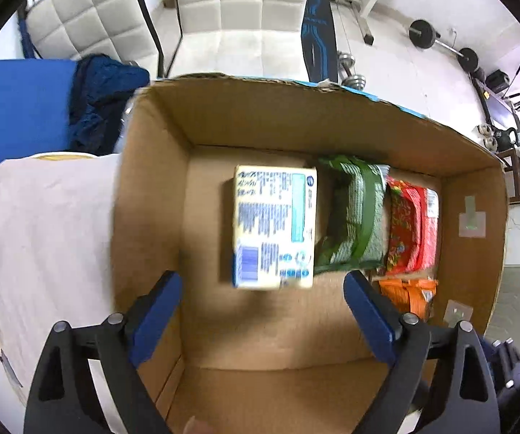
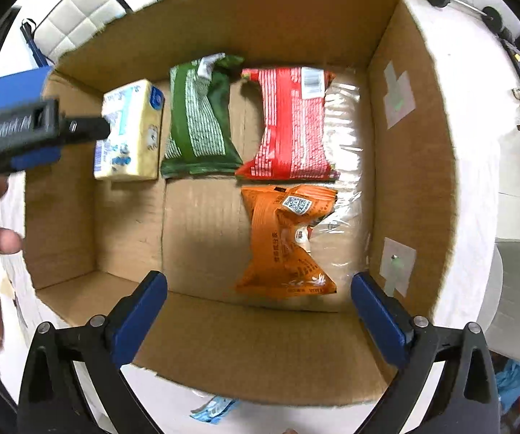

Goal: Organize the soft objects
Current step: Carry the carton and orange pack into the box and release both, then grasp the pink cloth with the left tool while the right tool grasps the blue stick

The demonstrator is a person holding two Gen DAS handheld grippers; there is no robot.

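Note:
An open cardboard box [image 1: 151,188] [image 2: 411,166] holds a pale yellow tissue pack [image 1: 274,228] [image 2: 129,133], a green packet [image 1: 357,213] [image 2: 200,123], a red packet [image 1: 409,224] [image 2: 292,123] and an orange packet [image 1: 409,293] [image 2: 288,238]. A clear plastic bag [image 2: 346,166] lies under the red and orange ones. My left gripper [image 1: 263,311] is open and empty above the box, just short of the tissue pack; it also shows in the right wrist view [image 2: 35,126]. My right gripper [image 2: 260,303] is open and empty over the box's near wall.
The box stands on a white cloth [image 1: 43,224]. A blue mat [image 1: 17,108] and dark blue fabric [image 1: 101,101] lie at the left. White padded panels [image 1: 223,7] and gym weights [image 1: 437,39] stand behind. A light blue wrapper [image 2: 213,410] lies before the box.

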